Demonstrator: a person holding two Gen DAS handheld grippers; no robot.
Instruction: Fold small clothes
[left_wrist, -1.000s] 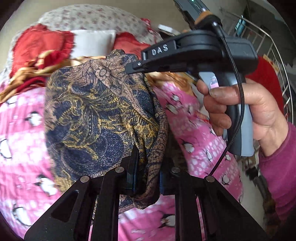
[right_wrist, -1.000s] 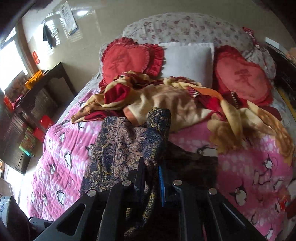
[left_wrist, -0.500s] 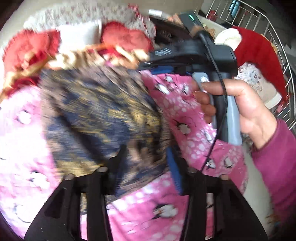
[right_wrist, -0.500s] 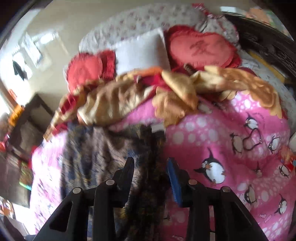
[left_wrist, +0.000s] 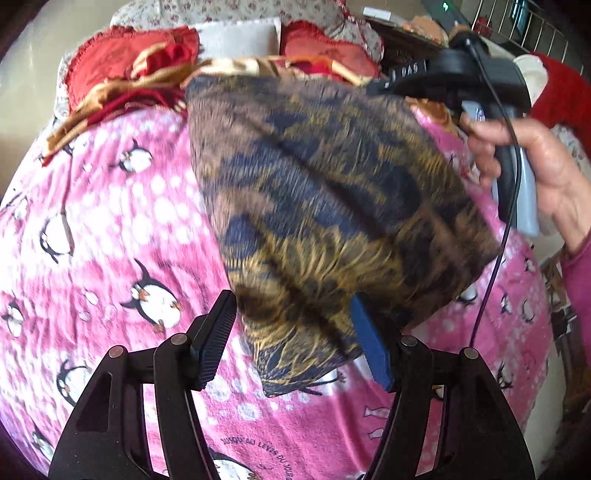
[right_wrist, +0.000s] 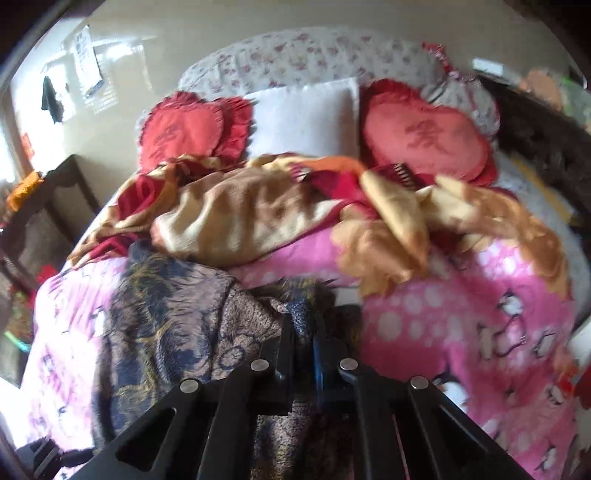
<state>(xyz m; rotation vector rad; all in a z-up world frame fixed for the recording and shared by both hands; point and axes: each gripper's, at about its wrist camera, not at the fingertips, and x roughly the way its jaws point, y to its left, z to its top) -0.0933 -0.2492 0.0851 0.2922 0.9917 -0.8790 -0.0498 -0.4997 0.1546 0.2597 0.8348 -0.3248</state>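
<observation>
Jaws: our left gripper gapes wide around the cloth; our right gripper pinches its edge.

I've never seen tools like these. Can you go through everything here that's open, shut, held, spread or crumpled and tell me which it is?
Left gripper: open, patterned garment lying between its fingers, not clamped.
Right gripper: shut on a fold of the garment.
Patterned garment: held up at one end, partly draped on the bed.
Penguin blanket: spread flat.
Tan and red blanket: crumpled in a heap.
Heart cushions: propped at the headboard.
</observation>
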